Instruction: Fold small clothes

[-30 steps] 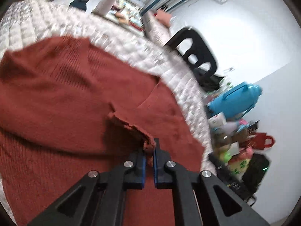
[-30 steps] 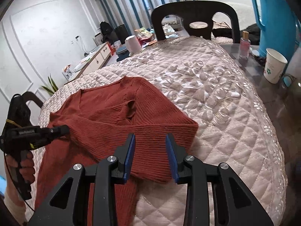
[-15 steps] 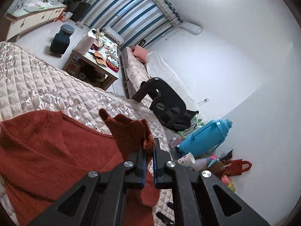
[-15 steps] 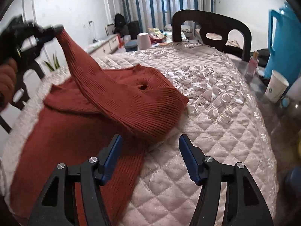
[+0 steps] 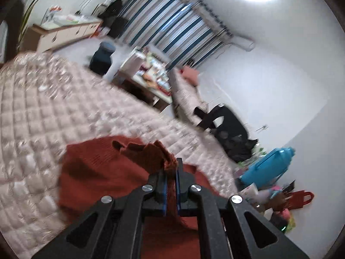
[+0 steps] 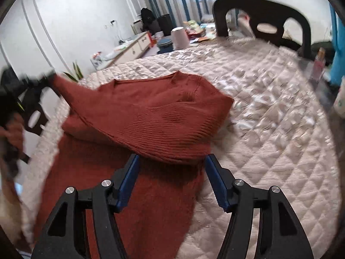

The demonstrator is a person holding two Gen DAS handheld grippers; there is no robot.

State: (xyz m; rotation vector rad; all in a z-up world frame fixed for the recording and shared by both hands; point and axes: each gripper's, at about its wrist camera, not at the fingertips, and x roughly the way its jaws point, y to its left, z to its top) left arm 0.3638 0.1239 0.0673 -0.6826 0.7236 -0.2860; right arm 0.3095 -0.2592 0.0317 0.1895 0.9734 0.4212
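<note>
A rust-red knit sweater [image 6: 161, 112] lies on the quilted beige table cover [image 6: 269, 129], its body running toward the near left. My left gripper [image 5: 171, 166] is shut on the sleeve's cuff [image 5: 151, 153] and holds it above the table. In the right wrist view that left gripper [image 6: 34, 86] is a dark blur at the far left, with the sleeve [image 6: 71, 92] stretched up to it across the chest. My right gripper [image 6: 170, 161] stands wide open just in front of the sleeve's fold at the right shoulder, its pads apart from the cloth.
A dark chair [image 6: 269, 10] stands at the table's far side. On the bare right edge are a small bottle [image 6: 319, 64] and a paper cup [image 6: 341, 101]. A blue thermos [image 5: 267, 166] stands with clutter by the wall. A hand [image 6: 13, 129] shows at the left.
The left gripper lifted the cuff off the sweater and carried it up and left, pulling the sleeve across the chest. The right gripper's jaws went from half apart to wide open.
</note>
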